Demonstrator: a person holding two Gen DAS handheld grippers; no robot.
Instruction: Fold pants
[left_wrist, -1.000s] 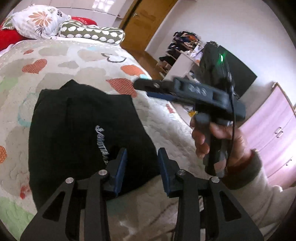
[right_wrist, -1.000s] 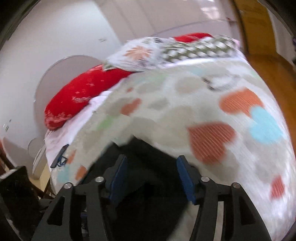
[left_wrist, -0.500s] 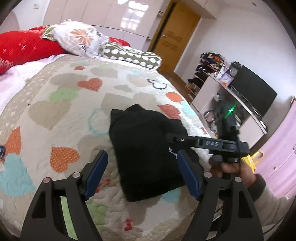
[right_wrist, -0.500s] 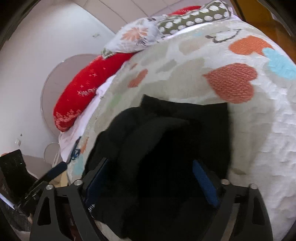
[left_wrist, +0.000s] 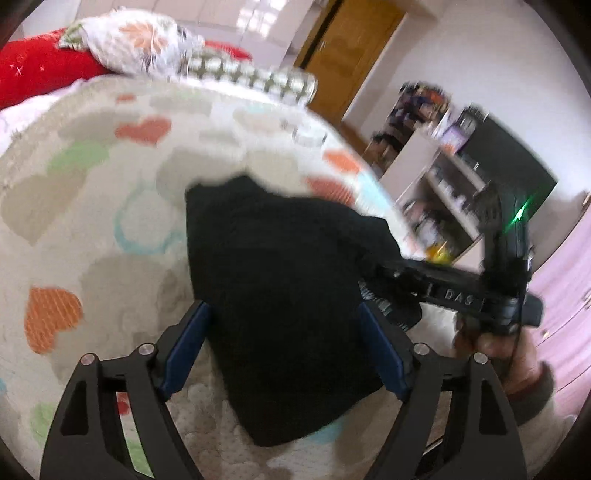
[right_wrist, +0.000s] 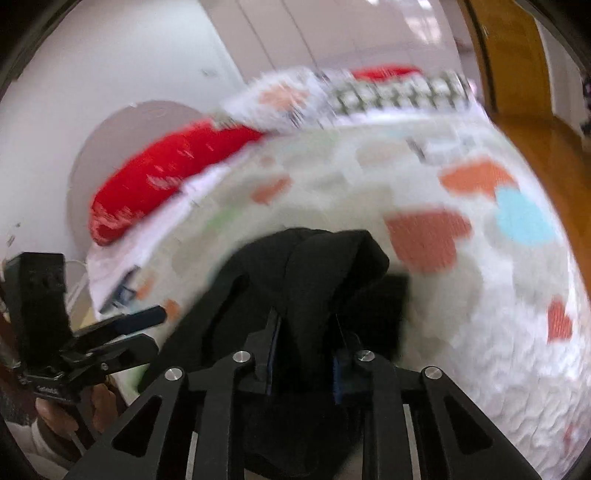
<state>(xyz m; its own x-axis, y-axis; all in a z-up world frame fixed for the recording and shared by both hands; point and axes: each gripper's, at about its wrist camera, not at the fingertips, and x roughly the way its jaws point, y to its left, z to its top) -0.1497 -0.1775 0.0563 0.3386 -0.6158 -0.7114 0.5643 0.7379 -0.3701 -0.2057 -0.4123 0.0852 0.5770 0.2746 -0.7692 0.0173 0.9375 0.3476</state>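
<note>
Folded black pants gripped at the near edge

The right gripper (right_wrist: 304, 347) is closing on a raised fold of the black fabric pants (left_wrist: 280, 295), probably to lift it; the left gripper (left_wrist: 284, 345), still opening, straddles them untouched on the heart-patterned quilted bedspread (left_wrist: 110, 206).

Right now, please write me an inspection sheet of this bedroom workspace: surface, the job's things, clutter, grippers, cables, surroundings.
Surface: bed with a heart-print bedspread, soft and bumpy.
Job's things: black pants, folded into a compact bundle on the bedspread; one fold of them rises between the right gripper's fingers.
Clutter: red pillow, floral pillow and dotted pillow at the head of the bed.
Grippers: left gripper wide and opening, straddling the pants, pads clear of them; right gripper closing on the raised fold.
Cables: thin dark cable along the right gripper's handle.
Surroundings: wooden door, dark TV screen, cluttered shelves, white wall.
</note>
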